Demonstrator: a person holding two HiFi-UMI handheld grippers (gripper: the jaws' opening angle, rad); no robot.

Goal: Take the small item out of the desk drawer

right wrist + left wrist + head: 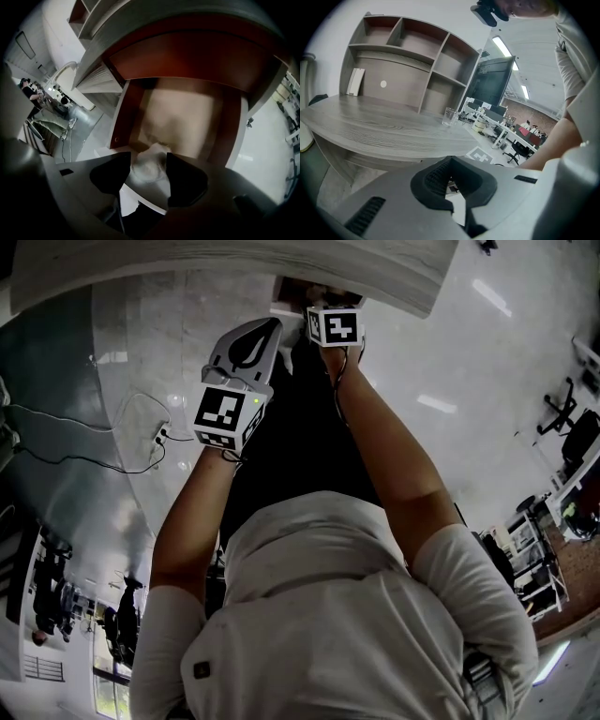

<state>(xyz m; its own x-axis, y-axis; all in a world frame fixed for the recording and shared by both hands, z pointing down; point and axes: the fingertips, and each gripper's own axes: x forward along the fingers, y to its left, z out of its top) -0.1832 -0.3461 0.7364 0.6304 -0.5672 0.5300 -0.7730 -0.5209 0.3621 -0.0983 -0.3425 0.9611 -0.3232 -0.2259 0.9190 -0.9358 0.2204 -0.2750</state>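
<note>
The desk drawer (125,110) is pulled open under the grey desktop, showing red-brown walls and a pale bottom. A small, white, crumpled item (149,164) sits between the black fingers of my right gripper (151,174), just above the drawer's front edge; the gripper is shut on it. In the head view the right gripper (334,326) is at the desk's edge beside the drawer (292,289). My left gripper (246,348) hangs a little nearer and to the left, away from the drawer. Its jaws (459,210) are shut with nothing in them.
The wood-grain desk (370,126) carries a shelf hutch (408,70), a white flat object (356,81) leaning at its back, and a clear glass (449,116) near the far end. Cables and a plug (161,435) lie on the floor at left. Office chairs and desks stand beyond.
</note>
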